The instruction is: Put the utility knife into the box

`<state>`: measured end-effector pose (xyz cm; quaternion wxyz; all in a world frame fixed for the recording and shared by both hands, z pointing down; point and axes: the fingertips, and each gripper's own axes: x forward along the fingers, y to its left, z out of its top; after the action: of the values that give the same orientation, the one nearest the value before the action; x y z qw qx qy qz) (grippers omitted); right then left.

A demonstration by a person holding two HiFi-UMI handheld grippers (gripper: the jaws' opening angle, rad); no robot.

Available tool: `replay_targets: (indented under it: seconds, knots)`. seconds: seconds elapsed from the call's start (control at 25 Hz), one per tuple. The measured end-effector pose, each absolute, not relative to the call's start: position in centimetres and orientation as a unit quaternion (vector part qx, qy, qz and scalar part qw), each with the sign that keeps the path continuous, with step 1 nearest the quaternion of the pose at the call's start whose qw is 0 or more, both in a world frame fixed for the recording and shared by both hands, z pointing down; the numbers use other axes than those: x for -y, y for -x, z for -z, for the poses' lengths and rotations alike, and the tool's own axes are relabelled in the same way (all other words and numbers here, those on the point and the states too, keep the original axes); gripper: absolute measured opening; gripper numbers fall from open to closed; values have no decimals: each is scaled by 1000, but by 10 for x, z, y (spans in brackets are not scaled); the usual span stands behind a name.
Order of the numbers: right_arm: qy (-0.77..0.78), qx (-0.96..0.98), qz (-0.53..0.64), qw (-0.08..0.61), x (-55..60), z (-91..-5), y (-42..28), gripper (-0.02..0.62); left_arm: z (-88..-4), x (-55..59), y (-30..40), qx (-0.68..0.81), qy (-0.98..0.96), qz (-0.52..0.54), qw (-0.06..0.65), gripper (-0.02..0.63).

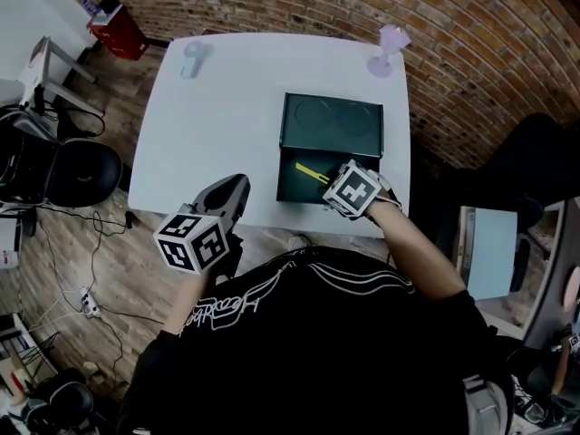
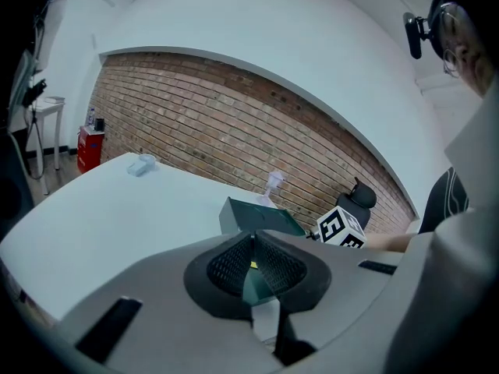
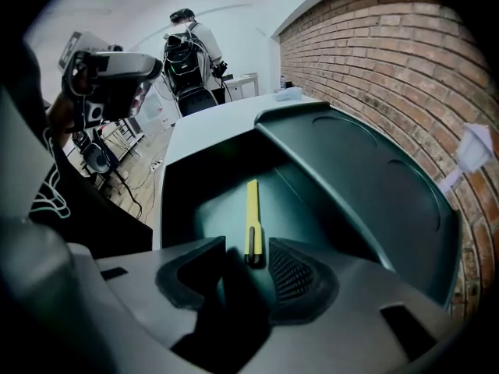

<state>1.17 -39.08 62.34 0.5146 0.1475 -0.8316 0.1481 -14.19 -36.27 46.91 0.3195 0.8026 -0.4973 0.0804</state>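
The dark green box (image 1: 292, 185) stands open on the white table (image 1: 217, 125), its lid (image 1: 332, 121) tipped back. A yellow utility knife (image 1: 312, 173) lies flat on the box floor (image 3: 207, 189). My right gripper (image 1: 335, 182) is over the box's near right corner. In the right gripper view, the right gripper (image 3: 248, 265) is open, with the knife's (image 3: 252, 216) near end lying loose between the jaw tips and the pads clear of it. My left gripper (image 1: 237, 182) hovers at the table's near edge, left of the box (image 2: 248, 216), shut (image 2: 251, 244) and empty.
A pale goblet (image 1: 388, 51) stands at the table's far right corner and a small clear object (image 1: 193, 59) at the far left. A brick wall lies beyond the table. On the floor to the left are a black chair (image 1: 77, 172) and a red case (image 1: 118, 27).
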Motion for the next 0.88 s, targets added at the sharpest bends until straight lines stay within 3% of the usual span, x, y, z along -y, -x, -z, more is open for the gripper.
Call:
replay_targets:
  seconds: [0.28, 0.4, 0.64, 0.76, 0.88]
  knots:
    - [-180, 860, -168, 447, 392, -594, -16, 222, -462, 351, 141, 492, -806, -90, 317, 40]
    - [-194, 890, -183, 371, 386, -552, -9, 214, -456, 345, 137, 484, -810, -95, 316, 40]
    - [-208, 955, -148, 149, 355, -445, 1, 102, -433, 327, 123, 462, -829, -95, 300, 40]
    - [-208, 966, -126, 86, 333, -409, 2, 10, -419, 313, 116, 445, -842, -82, 293, 40]
    - [-191, 970, -146, 42, 308, -389, 6, 2, -406, 297, 109, 424, -857, -66, 287, 40]
